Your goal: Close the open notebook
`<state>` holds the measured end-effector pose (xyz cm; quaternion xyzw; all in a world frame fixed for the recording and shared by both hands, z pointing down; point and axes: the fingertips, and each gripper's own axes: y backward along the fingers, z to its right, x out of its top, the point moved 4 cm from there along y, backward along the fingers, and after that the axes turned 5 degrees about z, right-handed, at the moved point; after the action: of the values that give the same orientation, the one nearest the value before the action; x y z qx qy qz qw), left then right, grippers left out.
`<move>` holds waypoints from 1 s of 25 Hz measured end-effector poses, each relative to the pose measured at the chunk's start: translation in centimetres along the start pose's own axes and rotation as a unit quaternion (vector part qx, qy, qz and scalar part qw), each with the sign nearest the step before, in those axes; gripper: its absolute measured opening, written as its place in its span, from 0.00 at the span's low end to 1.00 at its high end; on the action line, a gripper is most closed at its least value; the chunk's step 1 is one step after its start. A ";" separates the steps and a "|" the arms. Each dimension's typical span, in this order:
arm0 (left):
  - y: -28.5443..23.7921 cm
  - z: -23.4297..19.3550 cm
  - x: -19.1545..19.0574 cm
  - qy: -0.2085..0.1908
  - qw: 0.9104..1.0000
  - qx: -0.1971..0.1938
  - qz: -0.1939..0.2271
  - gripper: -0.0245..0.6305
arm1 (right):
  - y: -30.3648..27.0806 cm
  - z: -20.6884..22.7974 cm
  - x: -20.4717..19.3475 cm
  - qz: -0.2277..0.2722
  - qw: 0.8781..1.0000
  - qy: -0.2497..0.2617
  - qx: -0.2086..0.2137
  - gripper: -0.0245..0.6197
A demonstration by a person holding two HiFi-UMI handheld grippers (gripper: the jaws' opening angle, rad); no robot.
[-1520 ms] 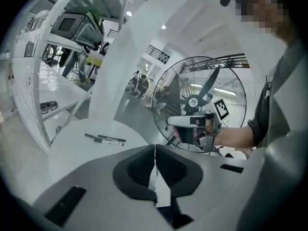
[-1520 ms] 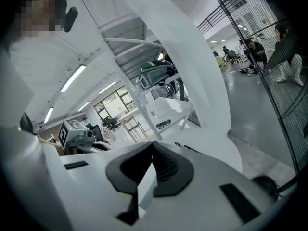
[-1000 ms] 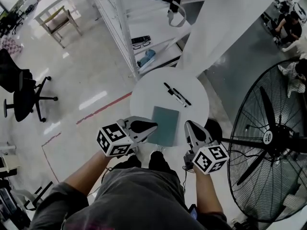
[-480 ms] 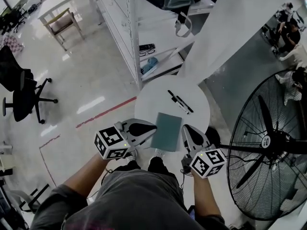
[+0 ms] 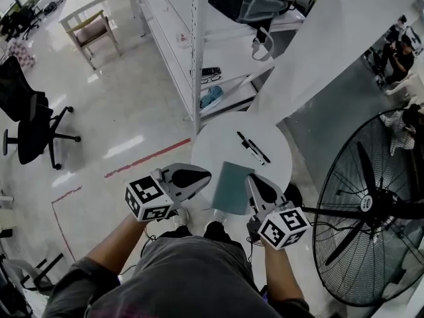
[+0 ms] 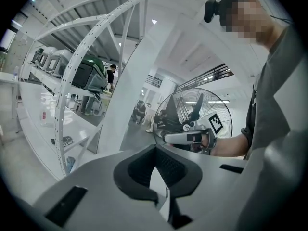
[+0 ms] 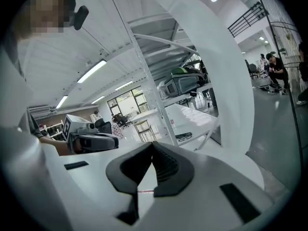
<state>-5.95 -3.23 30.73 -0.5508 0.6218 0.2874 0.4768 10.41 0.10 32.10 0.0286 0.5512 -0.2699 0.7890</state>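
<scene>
Two pens (image 5: 252, 148), one notebook (image 5: 232, 187) (closed)

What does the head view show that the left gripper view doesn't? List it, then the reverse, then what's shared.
Only the head view: the teal notebook, shut on the round table, two pens and an office chair. Only the left gripper view: the person's head camera, and the left gripper, its tongs meeting with nothing between. Both: the big fan, the white shelving and the right gripper.
</scene>
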 end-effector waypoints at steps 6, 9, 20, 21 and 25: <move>1.4 -0.7 0.3 0.001 1.000 0.017 0.012 0.06 | -1.0 -1.5 0.4 -0.002 1.000 0.012 0.016 0.06; 1.9 -0.9 0.6 0.000 0.999 0.026 0.021 0.06 | -1.3 -2.1 0.6 -0.003 1.000 0.016 0.023 0.06; 2.5 -1.8 1.4 -0.002 0.997 0.057 0.044 0.06 | -1.9 -2.6 0.9 -0.008 0.999 0.026 0.036 0.06; 2.5 -1.8 1.5 -0.002 0.997 0.058 0.045 0.06 | -1.9 -2.5 1.0 -0.008 0.999 0.026 0.036 0.06; 2.2 -1.9 1.9 -0.004 0.997 0.062 0.048 0.06 | -2.0 -2.3 1.1 -0.008 0.999 0.027 0.040 0.06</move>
<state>-8.43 -5.20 29.39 -0.4883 0.6627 0.2730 0.4978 7.78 -1.26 30.71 0.0628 0.5616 -0.2971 0.7697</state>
